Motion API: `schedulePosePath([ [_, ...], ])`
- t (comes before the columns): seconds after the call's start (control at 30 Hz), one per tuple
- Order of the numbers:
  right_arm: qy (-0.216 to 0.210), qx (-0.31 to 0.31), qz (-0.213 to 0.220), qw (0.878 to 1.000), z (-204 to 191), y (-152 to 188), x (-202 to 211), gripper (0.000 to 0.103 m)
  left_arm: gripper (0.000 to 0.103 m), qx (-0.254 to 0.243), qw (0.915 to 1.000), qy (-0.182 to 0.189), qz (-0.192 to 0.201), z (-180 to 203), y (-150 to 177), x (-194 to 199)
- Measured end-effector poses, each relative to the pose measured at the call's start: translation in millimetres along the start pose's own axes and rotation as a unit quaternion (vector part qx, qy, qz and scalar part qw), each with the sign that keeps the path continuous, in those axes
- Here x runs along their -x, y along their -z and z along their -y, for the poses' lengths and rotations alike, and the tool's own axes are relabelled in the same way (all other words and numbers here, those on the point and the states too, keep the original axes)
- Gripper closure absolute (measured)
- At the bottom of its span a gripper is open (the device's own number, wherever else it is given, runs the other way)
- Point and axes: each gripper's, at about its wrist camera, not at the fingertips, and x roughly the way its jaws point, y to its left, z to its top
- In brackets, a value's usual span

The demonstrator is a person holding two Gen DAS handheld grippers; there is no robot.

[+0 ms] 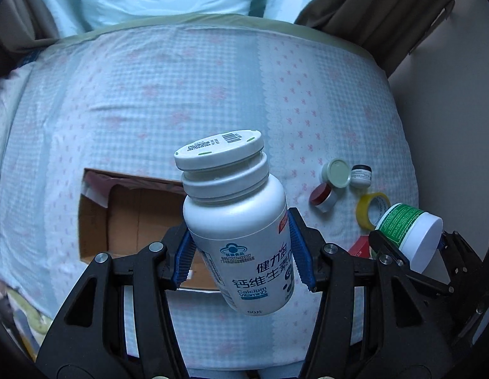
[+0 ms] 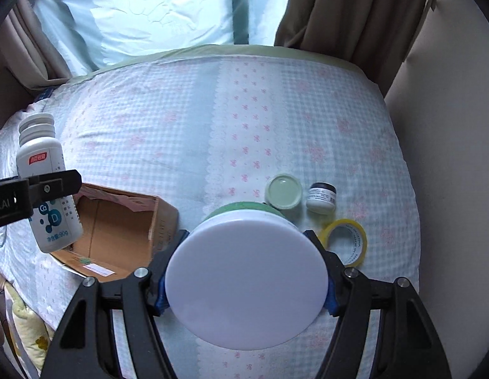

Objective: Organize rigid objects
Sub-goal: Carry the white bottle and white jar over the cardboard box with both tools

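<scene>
Your left gripper (image 1: 244, 246) pinches the calcium bottle (image 1: 235, 221) mid-body above the cardboard box (image 1: 134, 218), tilted. Your right gripper (image 2: 244, 271) clamps the white-lidded jar (image 2: 246, 281). Both are probably rigid, light and slippery: grip the sidewalls.

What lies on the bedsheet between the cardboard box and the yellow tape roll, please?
Only bare bedsheet shows between cardboard box and yellow tape roll, though the held bottle hides part.

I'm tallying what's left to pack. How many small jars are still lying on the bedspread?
3: a red-lidded jar nearest the cardboard box, a pale green-lidded jar behind it, and a dark-lidded jar to its right. The held tub may hide others.
</scene>
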Motion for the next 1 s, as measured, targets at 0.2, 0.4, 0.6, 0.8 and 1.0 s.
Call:
schedulePosePath([
  [0.2,-0.031,-0.017,-0.002,0.999,-82,-2,10,0.037,0.053,-0.012,0.9999,-0.002,-0.008,-82,12,18],
  [0.4,-0.065,-0.057,-0.019,0.996,-155,-5,-17,0.037,0.053,-0.049,0.9982,-0.023,-0.027,-154,13,0],
  [0.6,-0.077,-0.052,-0.062,0.994,-204,-7,-79,0.037,0.053,-0.064,0.9955,-0.036,-0.060,-204,10,-54],
  [0.8,-0.050,-0.014,-0.103,0.993,-221,-5,-141,0.037,0.053,-0.073,0.9910,-0.039,-0.106,-222,11,-122],
  [1.0,-0.022,0.061,-0.131,0.989,-228,8,-185,0.037,0.053,-0.094,0.9838,-0.055,-0.142,-226,16,-174],
])
